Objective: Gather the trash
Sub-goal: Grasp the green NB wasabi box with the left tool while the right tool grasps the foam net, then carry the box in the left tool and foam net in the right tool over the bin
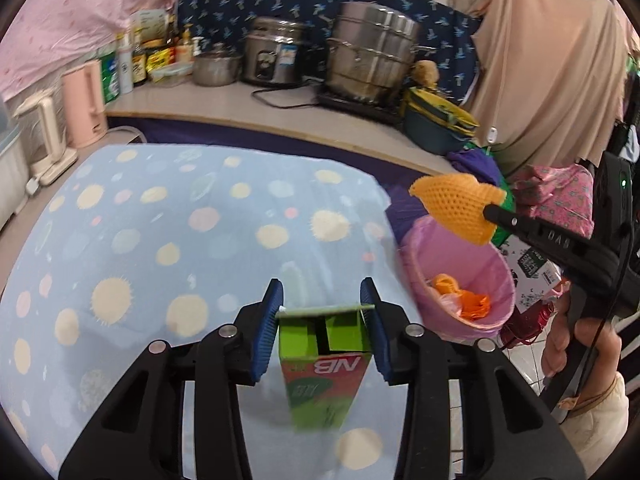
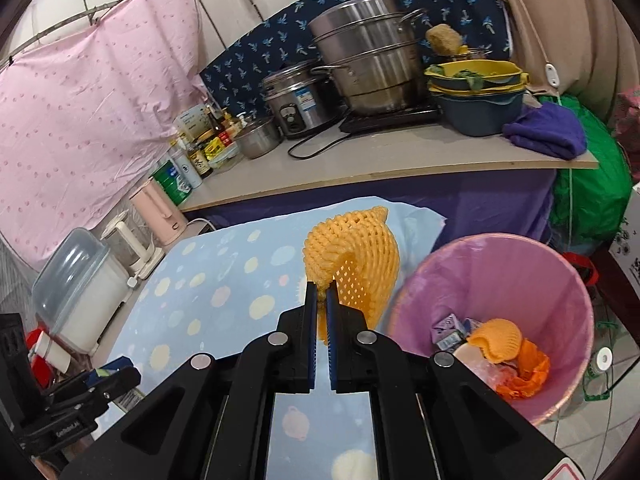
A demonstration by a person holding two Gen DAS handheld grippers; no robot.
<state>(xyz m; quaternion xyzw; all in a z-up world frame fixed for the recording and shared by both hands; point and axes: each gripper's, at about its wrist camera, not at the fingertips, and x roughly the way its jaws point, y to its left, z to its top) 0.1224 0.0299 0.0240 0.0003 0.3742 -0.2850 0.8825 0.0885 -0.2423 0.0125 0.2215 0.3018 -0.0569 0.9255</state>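
The right gripper (image 2: 321, 292) pinches an orange foam fruit net (image 2: 352, 256), soft and honeycombed, its jaws nearly closed on a bunched edge, beside the pink-lined round bin (image 2: 560, 280). The left gripper (image 1: 322, 300) clamps a green rectangular carton (image 1: 324, 360), ribbed blue pads (image 1: 266, 332) flat against its sides, above the spotted blue cloth (image 1: 160, 220)
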